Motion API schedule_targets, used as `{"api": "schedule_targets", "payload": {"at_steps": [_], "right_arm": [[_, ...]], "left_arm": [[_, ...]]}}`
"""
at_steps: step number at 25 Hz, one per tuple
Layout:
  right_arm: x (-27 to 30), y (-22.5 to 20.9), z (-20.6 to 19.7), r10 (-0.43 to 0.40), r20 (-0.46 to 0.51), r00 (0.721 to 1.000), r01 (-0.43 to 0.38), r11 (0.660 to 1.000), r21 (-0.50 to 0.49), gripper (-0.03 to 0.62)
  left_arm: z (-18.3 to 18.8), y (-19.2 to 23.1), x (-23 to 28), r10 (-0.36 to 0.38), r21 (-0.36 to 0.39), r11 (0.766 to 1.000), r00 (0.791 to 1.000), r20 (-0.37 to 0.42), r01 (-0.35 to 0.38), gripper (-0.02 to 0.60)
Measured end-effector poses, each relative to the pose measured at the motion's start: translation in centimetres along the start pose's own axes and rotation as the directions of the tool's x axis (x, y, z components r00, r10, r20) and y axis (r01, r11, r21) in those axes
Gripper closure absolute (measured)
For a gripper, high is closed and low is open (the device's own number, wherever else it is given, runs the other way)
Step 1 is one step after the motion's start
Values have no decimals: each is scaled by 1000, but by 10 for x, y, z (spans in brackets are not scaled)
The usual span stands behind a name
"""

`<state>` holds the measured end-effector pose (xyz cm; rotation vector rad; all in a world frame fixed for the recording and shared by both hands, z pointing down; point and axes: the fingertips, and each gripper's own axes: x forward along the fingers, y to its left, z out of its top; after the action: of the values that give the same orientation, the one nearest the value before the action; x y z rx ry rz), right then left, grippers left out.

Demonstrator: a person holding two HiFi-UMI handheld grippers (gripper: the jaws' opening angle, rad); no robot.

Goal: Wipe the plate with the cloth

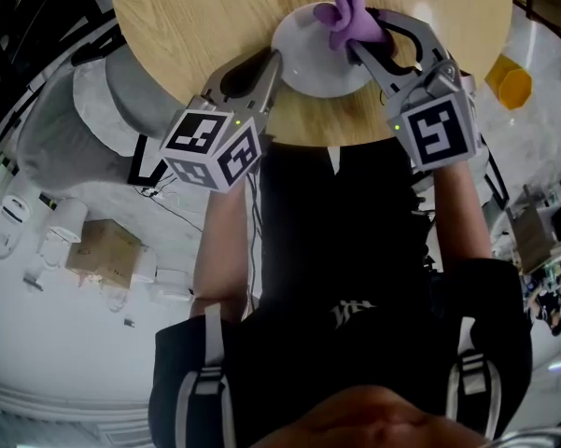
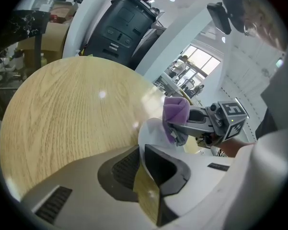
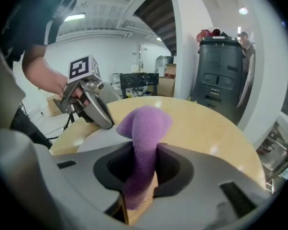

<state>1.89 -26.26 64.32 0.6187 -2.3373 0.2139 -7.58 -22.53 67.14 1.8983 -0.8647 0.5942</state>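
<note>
while gripping with both: left gripper (image 1: 276, 59) clamped on the left rim of the white plate (image 1: 308, 68), flat on the round wooden worktop (image 1: 187, 26) close to its near edge; right gripper (image 1: 357, 32) clamped on the purple cloth (image 1: 348, 12), bunched upright between the jaws, lower end over the plate's far right part, towards the worktop's middle

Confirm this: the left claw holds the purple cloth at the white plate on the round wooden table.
Wrong claw. The right claw holds the purple cloth at the white plate on the round wooden table; the right gripper view shows the cloth pinched between its jaws.
</note>
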Motion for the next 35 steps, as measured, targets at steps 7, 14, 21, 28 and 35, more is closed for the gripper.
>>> {"api": "schedule_targets", "payload": {"at_steps": [7, 14, 21, 28, 35], "right_arm": [[33, 43, 56, 93, 134, 987, -105, 990, 90, 499], [45, 54, 45, 125, 82, 989, -121, 992, -47, 500], [5, 25, 2, 51, -11, 999, -52, 997, -57, 500], [-15, 16, -8, 3, -48, 999, -2, 1000, 24, 500], [33, 63, 50, 123, 109, 986, -132, 988, 78, 500]], "left_arm": [[0, 1, -1, 13, 0, 1000, 1000, 6, -13, 545], [0, 0, -1, 14, 7, 1000, 1000, 13, -14, 545], [0, 1, -2, 17, 24, 1000, 1000, 6, -17, 545], [0, 1, -2, 24, 25, 999, 1000, 12, -24, 545], [1, 1, -4, 31, 20, 999, 999, 19, -31, 545]]}}
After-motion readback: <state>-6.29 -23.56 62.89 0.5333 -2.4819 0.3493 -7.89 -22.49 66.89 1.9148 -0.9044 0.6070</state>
